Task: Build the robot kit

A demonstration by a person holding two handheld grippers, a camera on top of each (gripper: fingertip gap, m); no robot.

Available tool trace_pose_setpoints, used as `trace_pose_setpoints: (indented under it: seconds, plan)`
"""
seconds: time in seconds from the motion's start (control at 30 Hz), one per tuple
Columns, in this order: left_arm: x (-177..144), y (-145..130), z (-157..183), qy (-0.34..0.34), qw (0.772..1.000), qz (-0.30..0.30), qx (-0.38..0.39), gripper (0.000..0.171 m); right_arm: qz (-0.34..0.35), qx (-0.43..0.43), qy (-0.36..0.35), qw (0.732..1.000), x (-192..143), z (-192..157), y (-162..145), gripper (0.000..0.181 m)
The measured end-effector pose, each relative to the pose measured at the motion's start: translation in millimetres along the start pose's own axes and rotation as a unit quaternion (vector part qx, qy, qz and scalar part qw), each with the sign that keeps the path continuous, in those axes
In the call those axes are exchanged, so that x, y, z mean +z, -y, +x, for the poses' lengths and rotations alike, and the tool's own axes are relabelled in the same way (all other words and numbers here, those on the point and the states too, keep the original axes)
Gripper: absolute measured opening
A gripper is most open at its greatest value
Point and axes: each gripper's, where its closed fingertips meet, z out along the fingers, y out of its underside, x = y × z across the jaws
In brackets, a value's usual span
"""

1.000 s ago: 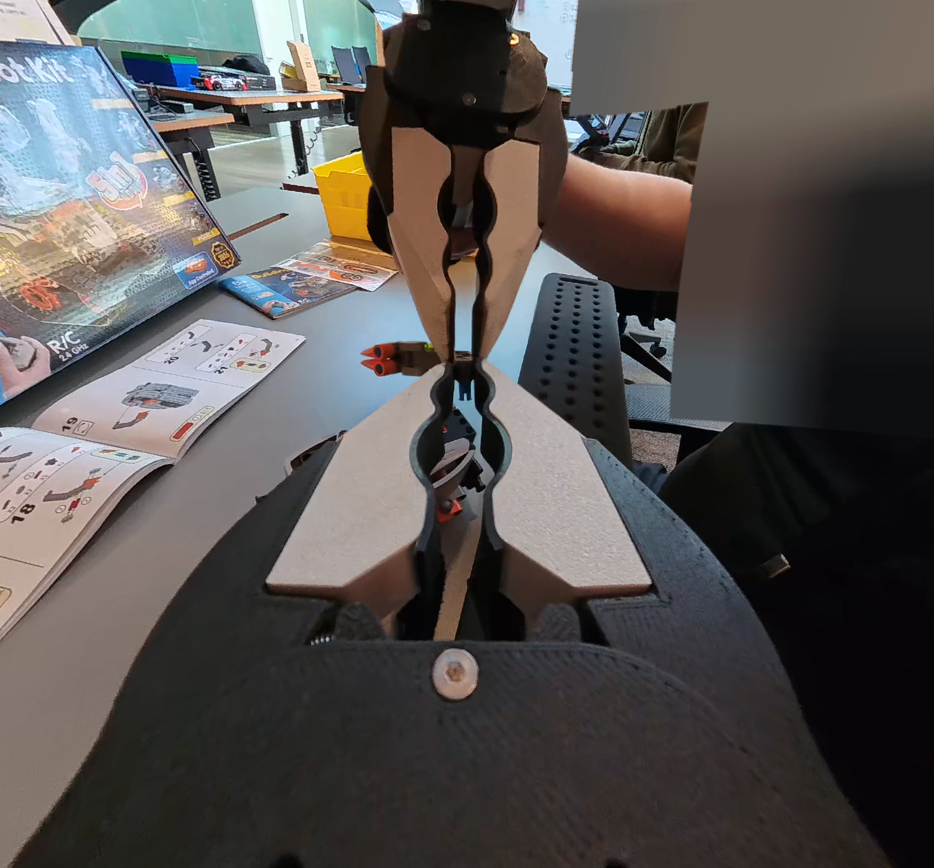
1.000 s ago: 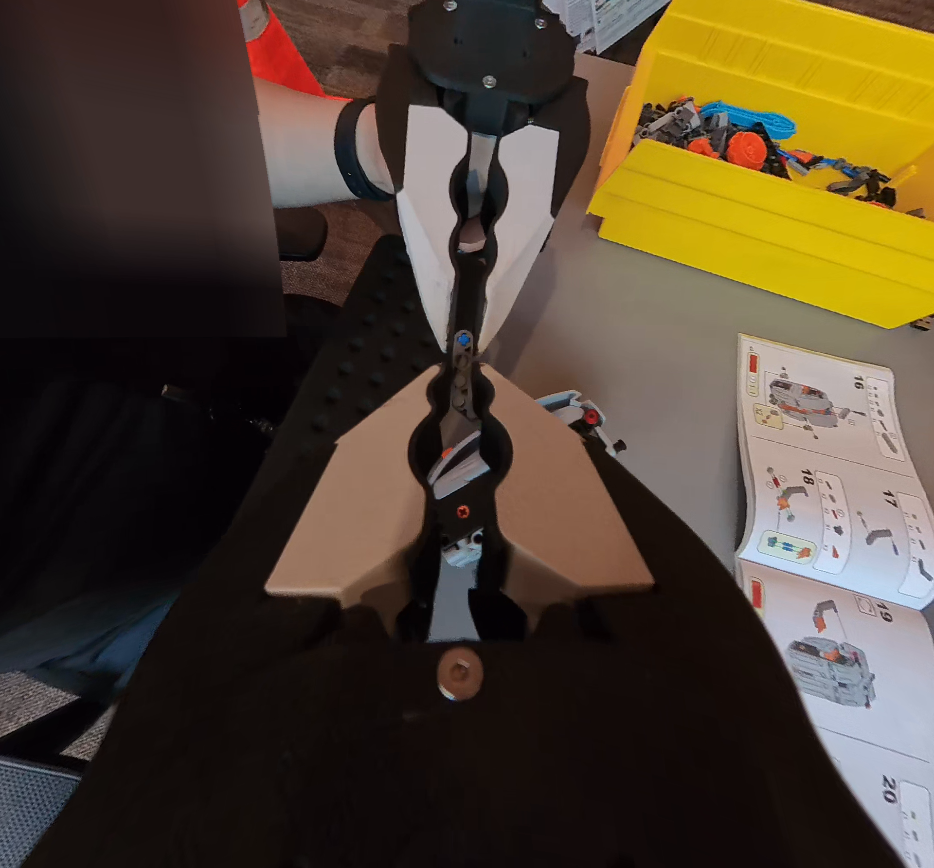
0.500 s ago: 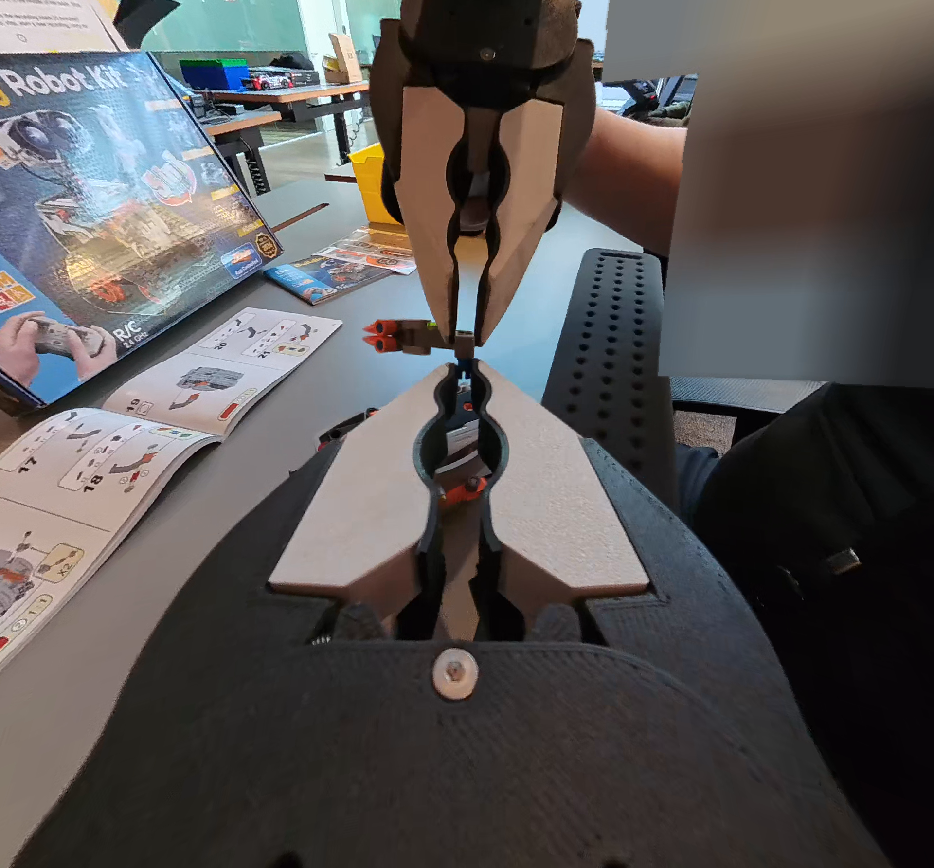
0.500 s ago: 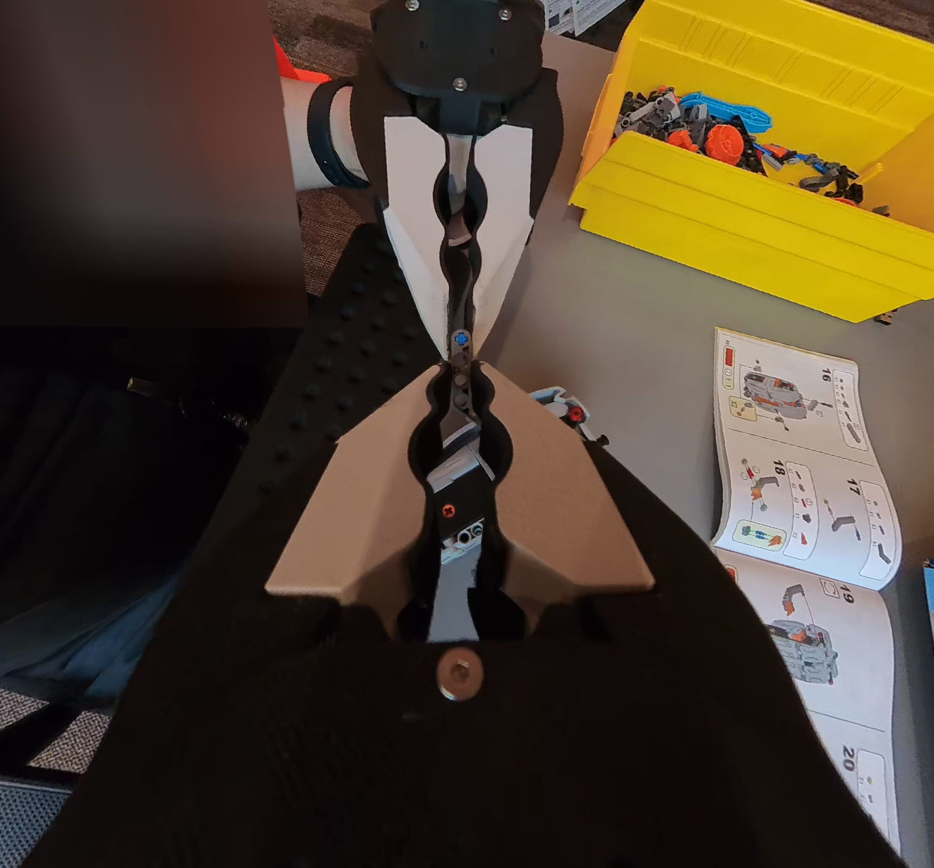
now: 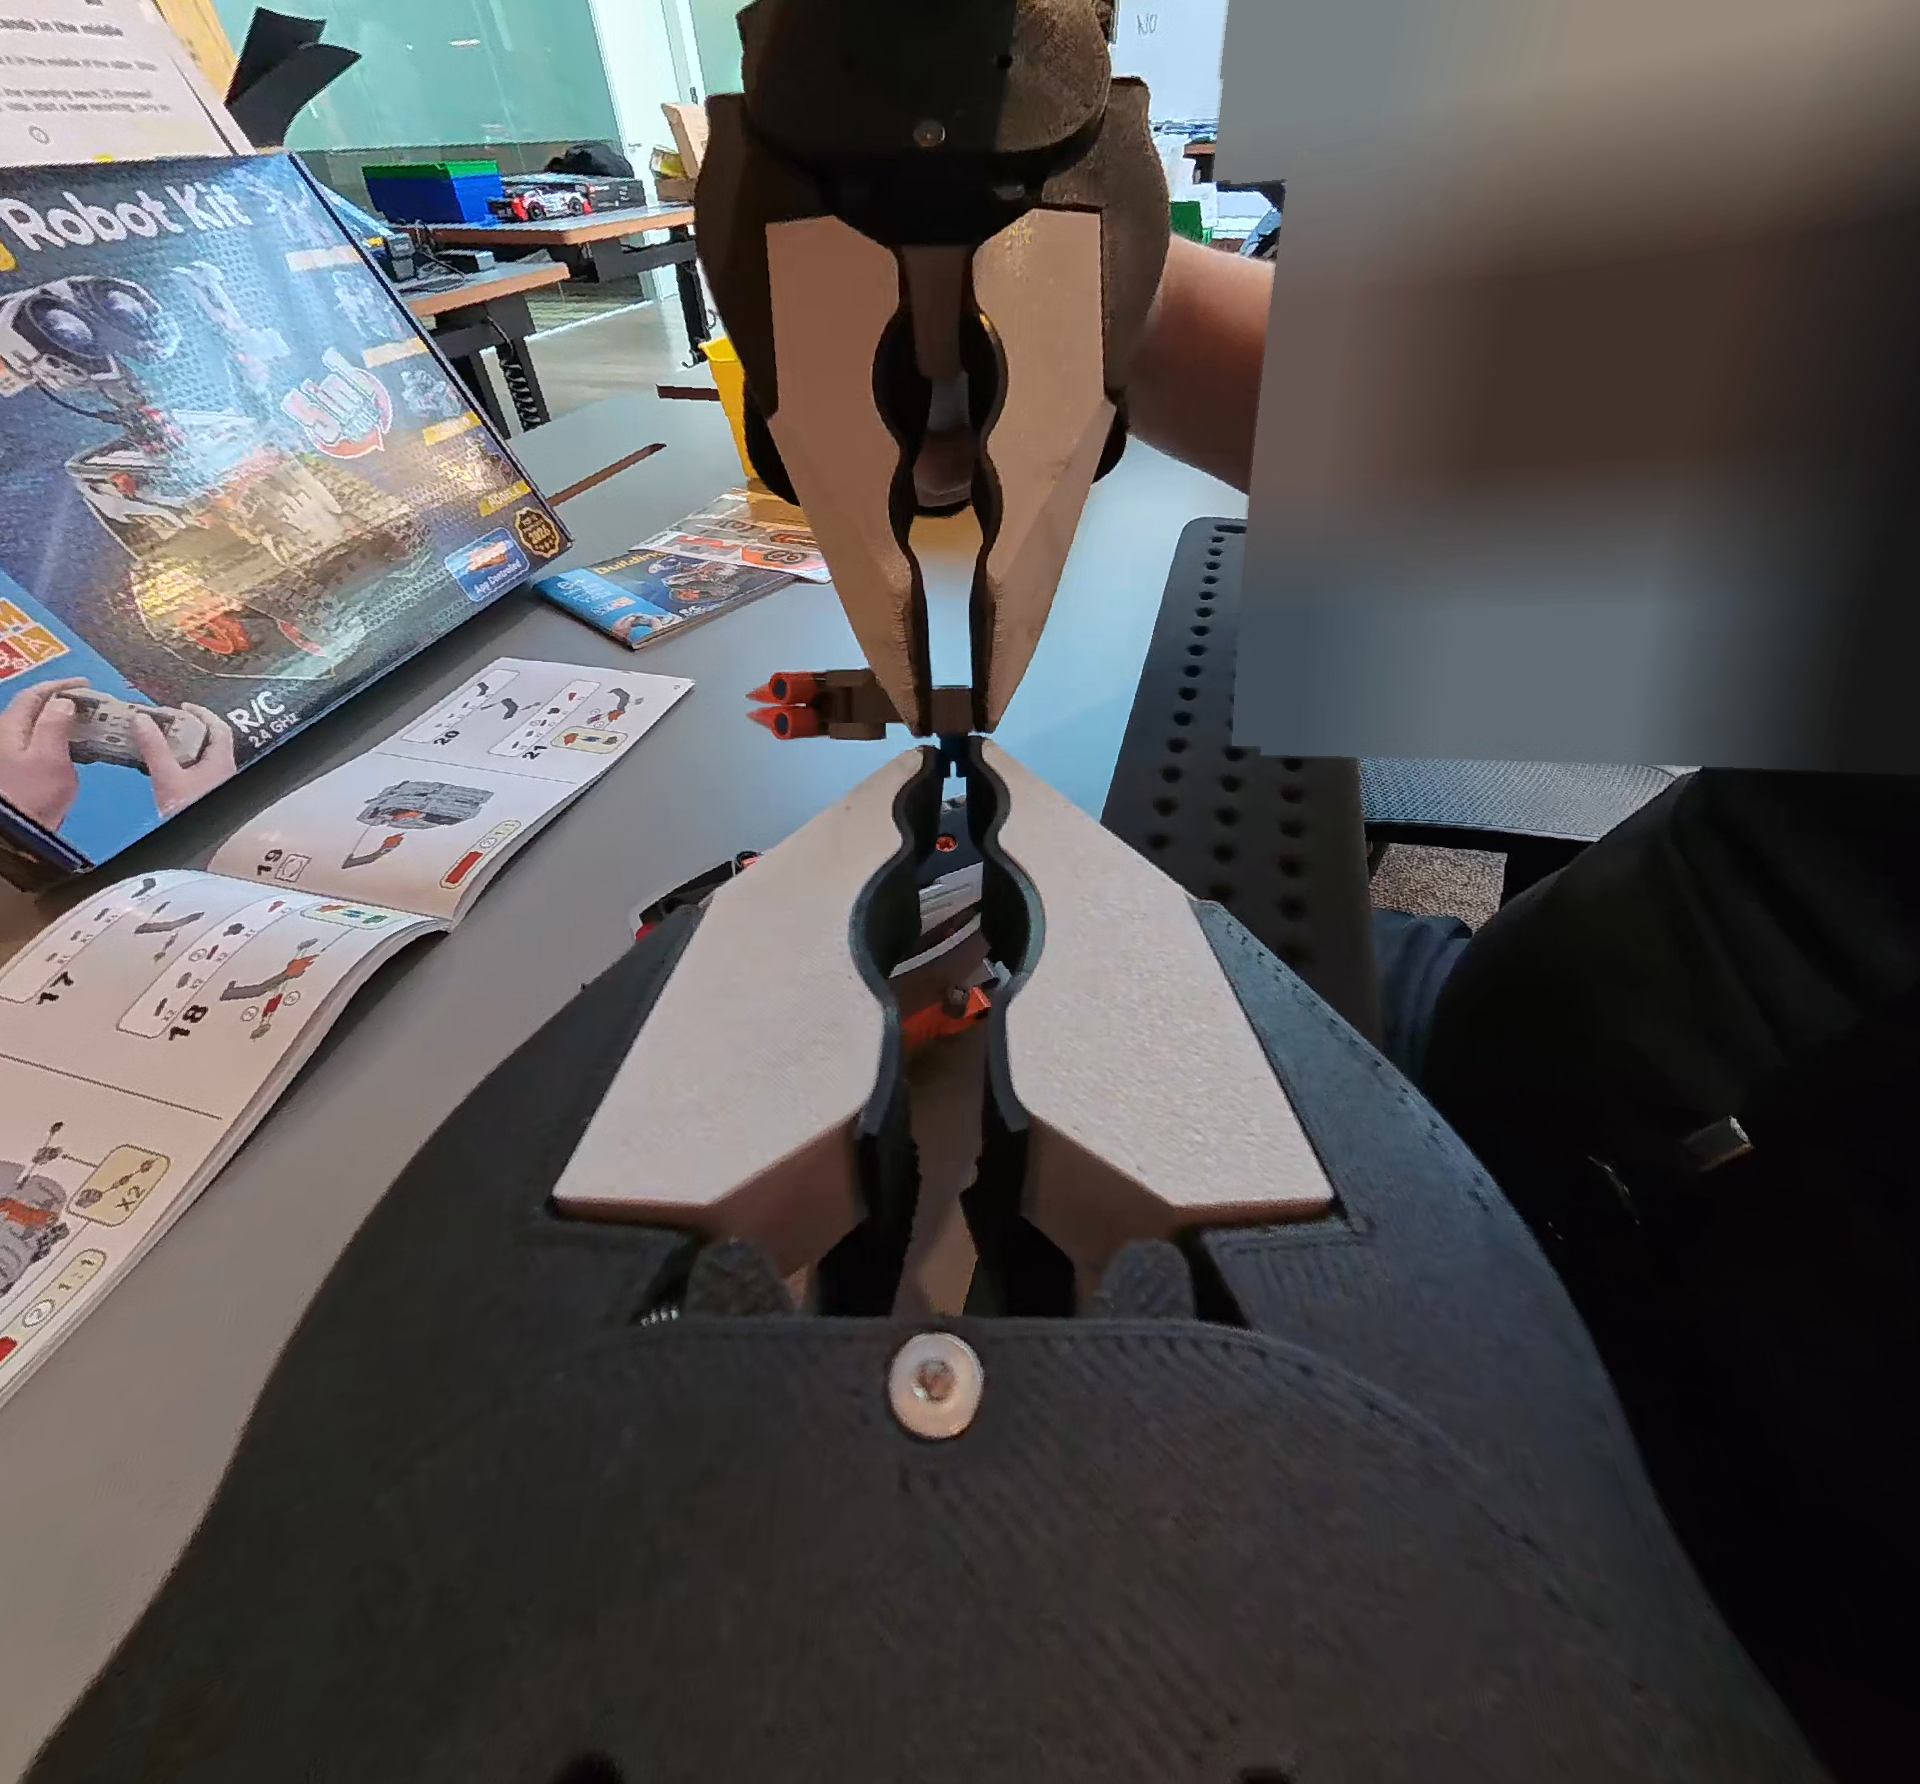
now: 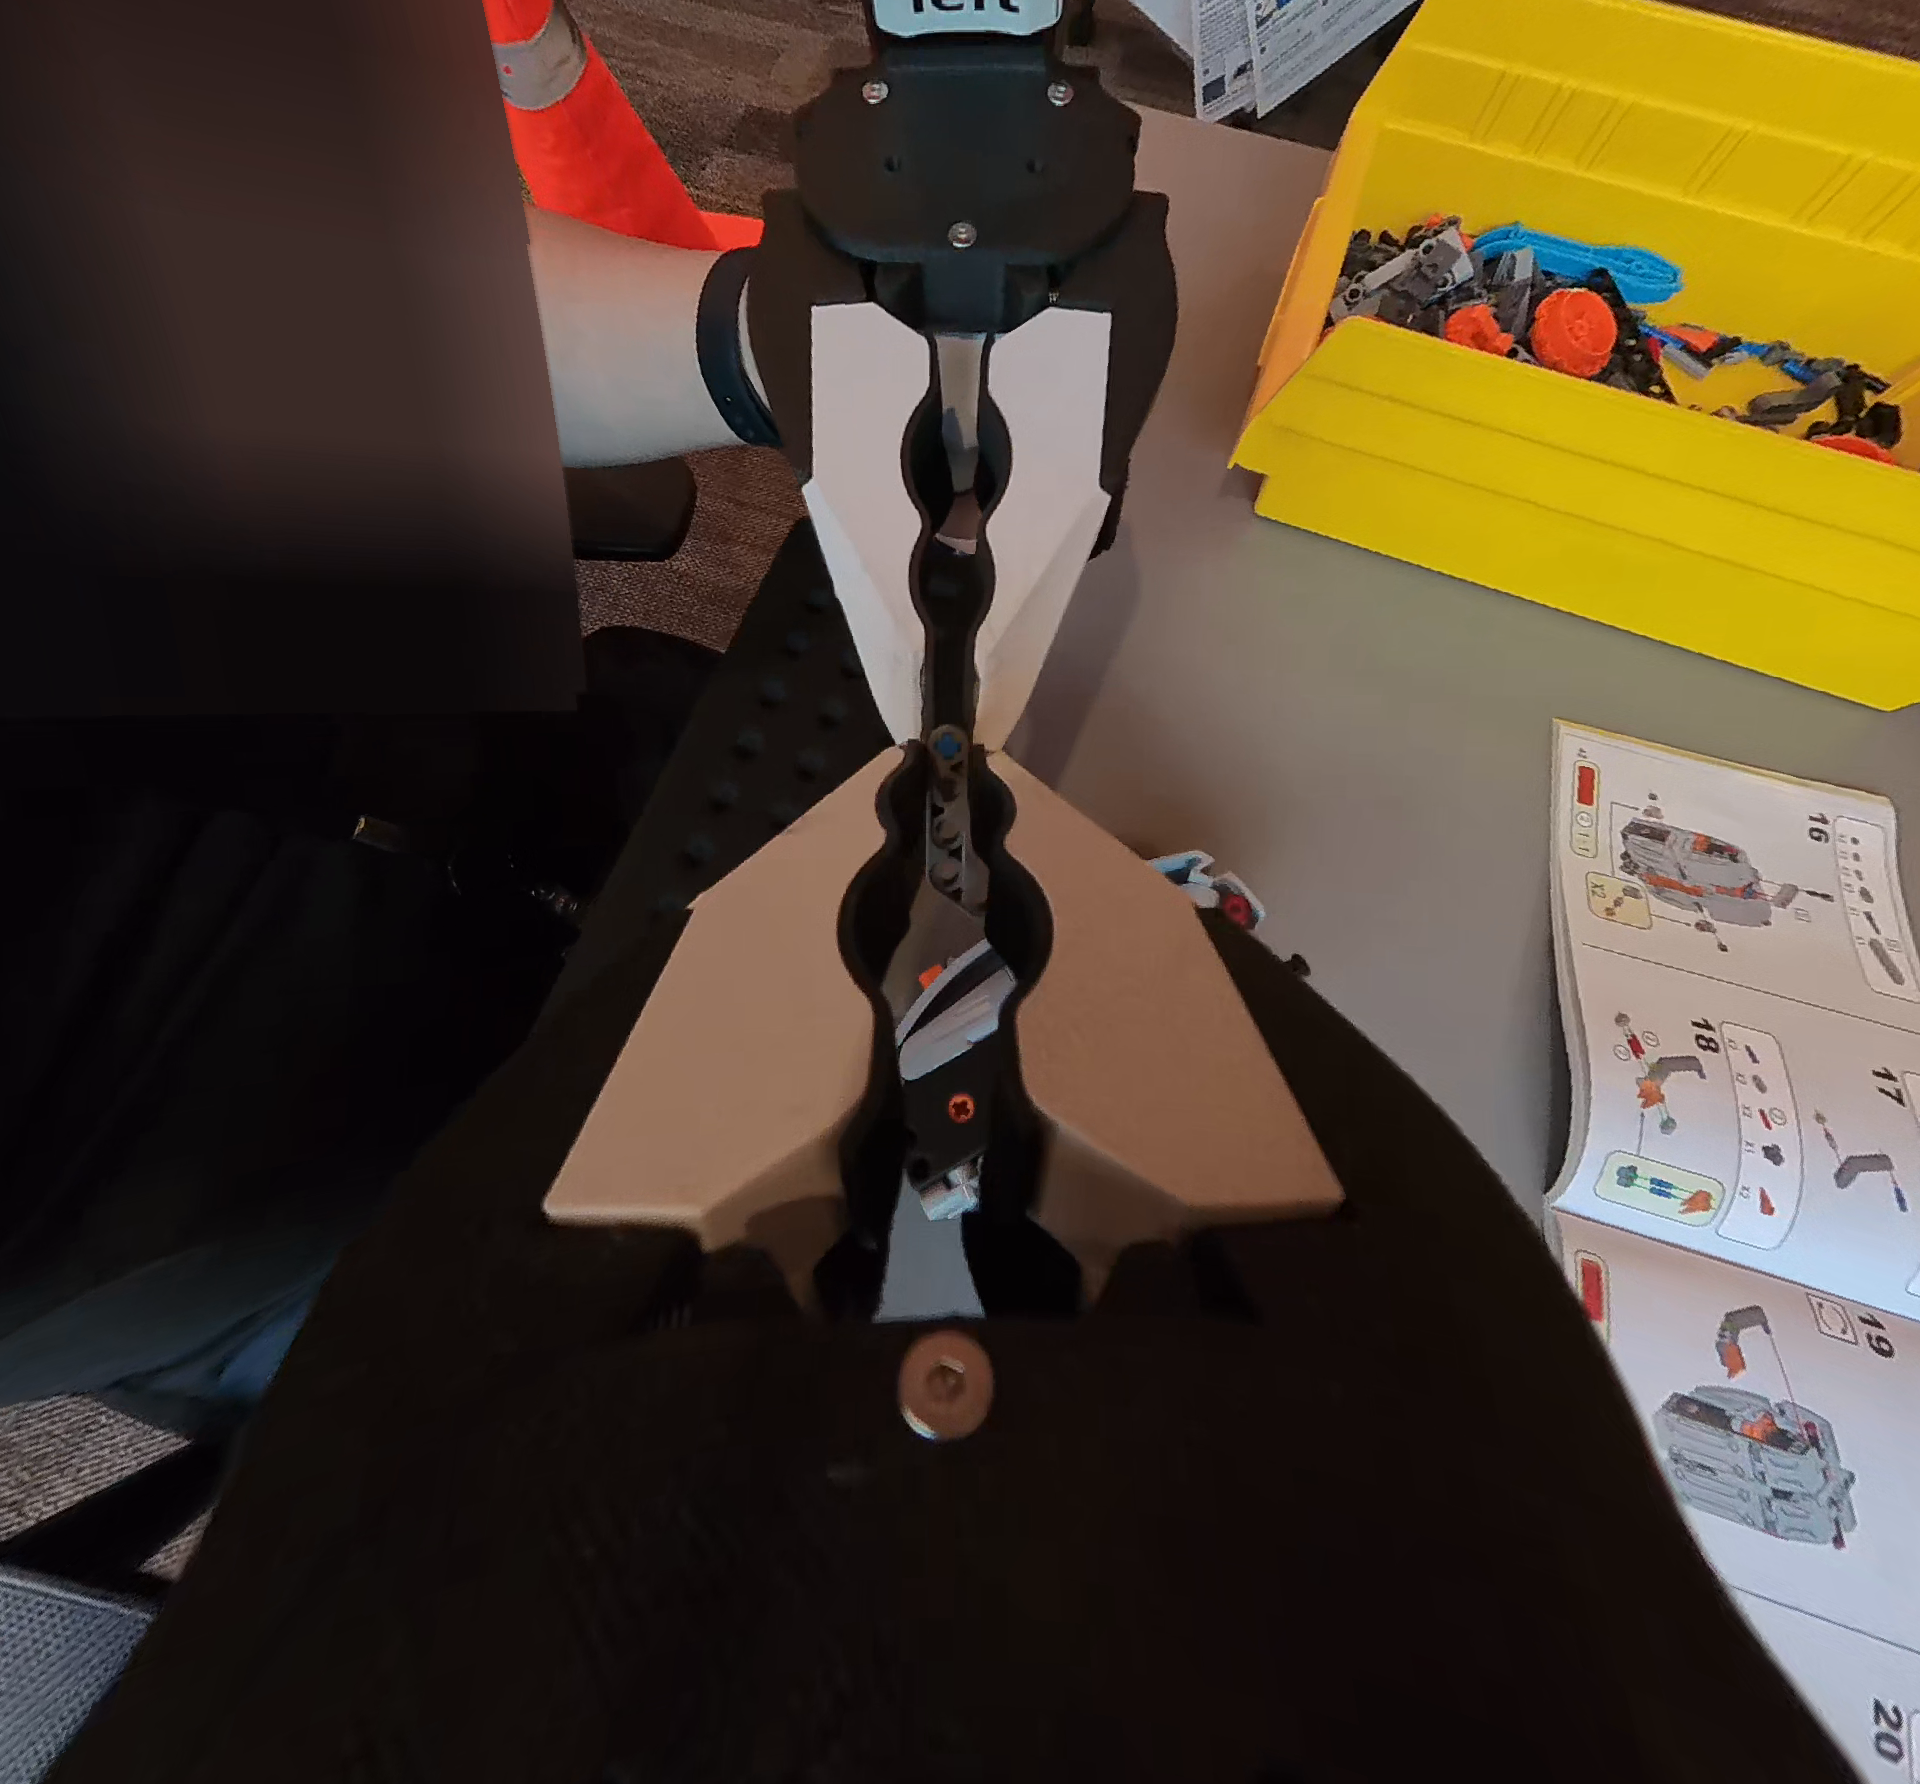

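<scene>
My two grippers meet tip to tip above the grey table's edge. My right gripper (image 6: 945, 760) is shut on a small grey beam (image 6: 951, 830) with a blue pin (image 6: 948, 747) at its far end. In the left wrist view the right gripper (image 5: 948, 714) comes down from above, and the grey piece with two orange cone tips (image 5: 816, 704) sticks out to its left. My left gripper (image 5: 951, 760) is shut on the blue pin (image 5: 951, 755). A partly built white, black and orange model (image 6: 951, 1017) lies on the table under the fingers, mostly hidden.
A yellow bin (image 6: 1558, 529) of loose parts stands at the far right. An open instruction booklet (image 6: 1714, 1007) lies to the right, also seen in the left wrist view (image 5: 312, 851). A blue kit box (image 5: 208, 487) leans behind. A black perforated chair arm (image 5: 1216, 695) and an orange cone (image 6: 582, 124) are nearby. Both grippers' tips are close together, under 4 cm apart.
Both grippers stay shut and tip to tip. The pair has shifted a little, so the kit box and the yellow bin sit further into view.
</scene>
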Motion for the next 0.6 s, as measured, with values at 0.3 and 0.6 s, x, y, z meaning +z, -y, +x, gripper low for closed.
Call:
trace_pose_setpoints:
  seconds: [0.3,0.6]
  plan:
    - [-0.3,-1.9,-1.9,0.008,1.0,-0.003,0.005,0.002,0.016,0.026,0.009,1.0,2.3,-0.1,-2.0,0.013]
    - [-1.1,-3.4,-1.9,0.009,1.0,-0.006,0.007,0.002,0.039,0.054,0.022,0.998,3.8,0.9,-0.8,0.01]
